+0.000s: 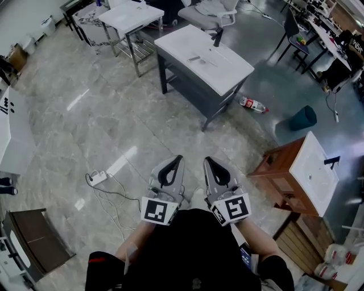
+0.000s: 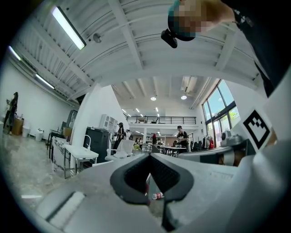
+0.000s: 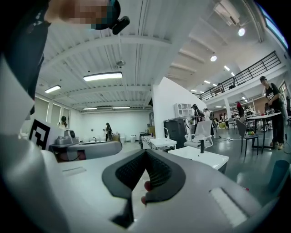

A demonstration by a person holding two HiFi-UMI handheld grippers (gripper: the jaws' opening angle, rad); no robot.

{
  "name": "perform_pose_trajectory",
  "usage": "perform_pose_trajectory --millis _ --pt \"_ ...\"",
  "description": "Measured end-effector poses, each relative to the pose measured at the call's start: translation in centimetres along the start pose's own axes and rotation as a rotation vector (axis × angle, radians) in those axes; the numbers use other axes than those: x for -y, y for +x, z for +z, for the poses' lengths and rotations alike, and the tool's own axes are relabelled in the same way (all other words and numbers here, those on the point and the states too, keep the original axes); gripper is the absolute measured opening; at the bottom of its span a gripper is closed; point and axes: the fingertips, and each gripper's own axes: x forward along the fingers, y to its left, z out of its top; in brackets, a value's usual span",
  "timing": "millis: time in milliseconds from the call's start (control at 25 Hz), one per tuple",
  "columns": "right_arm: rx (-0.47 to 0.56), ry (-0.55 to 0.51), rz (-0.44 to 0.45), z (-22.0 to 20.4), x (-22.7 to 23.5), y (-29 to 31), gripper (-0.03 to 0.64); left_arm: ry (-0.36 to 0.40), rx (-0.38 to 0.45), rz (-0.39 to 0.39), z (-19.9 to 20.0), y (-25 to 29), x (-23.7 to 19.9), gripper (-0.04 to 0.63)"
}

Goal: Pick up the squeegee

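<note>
No squeegee is clearly recognisable in any view. A small grey item (image 1: 195,58) lies on the white top of the grey sink cabinet (image 1: 227,71) far ahead, too small to identify. In the head view my left gripper (image 1: 179,159) and right gripper (image 1: 207,161) are held side by side close to the person's body, level and pointing forward over the floor. Both are shut with nothing between the jaws. The left gripper (image 2: 149,157) shows its tips meeting in its own view, and so does the right gripper (image 3: 145,154).
A plastic bottle (image 1: 253,104) and a teal bin (image 1: 302,117) lie on the floor right of the grey cabinet. A wooden cabinet with a white basin top (image 1: 284,170) stands at the right. A power strip with cable (image 1: 98,178) lies left. A white table (image 1: 131,17) and a chair (image 1: 207,14) stand behind.
</note>
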Motion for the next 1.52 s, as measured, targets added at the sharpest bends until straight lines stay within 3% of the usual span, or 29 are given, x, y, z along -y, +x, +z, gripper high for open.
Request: perform_pose_trajectory --millis 520,1000,1320,1520 --pt "0.014 0.021 -0.037 0.8 -0.8 1.4 0.002 0.021 0.023 -0.01 1.3 -0.3 -2.8 0.002" --pt "0.036 0.02 -0.026 0.5 1.2 3.5 0.002 0.047 0.015 -0.007 0.6 2.2 -3.6 0.002" --pt "0.015 0.047 -0.018 0.0 4.9 6.5 0.002 0.072 0.001 -0.001 0.0 6.5 -5.0 0.002" --pt "-0.005 0.066 -0.012 -0.4 8.1 9.0 0.003 0.037 -0.011 0.025 -0.4 9.9 -6.0 0.002"
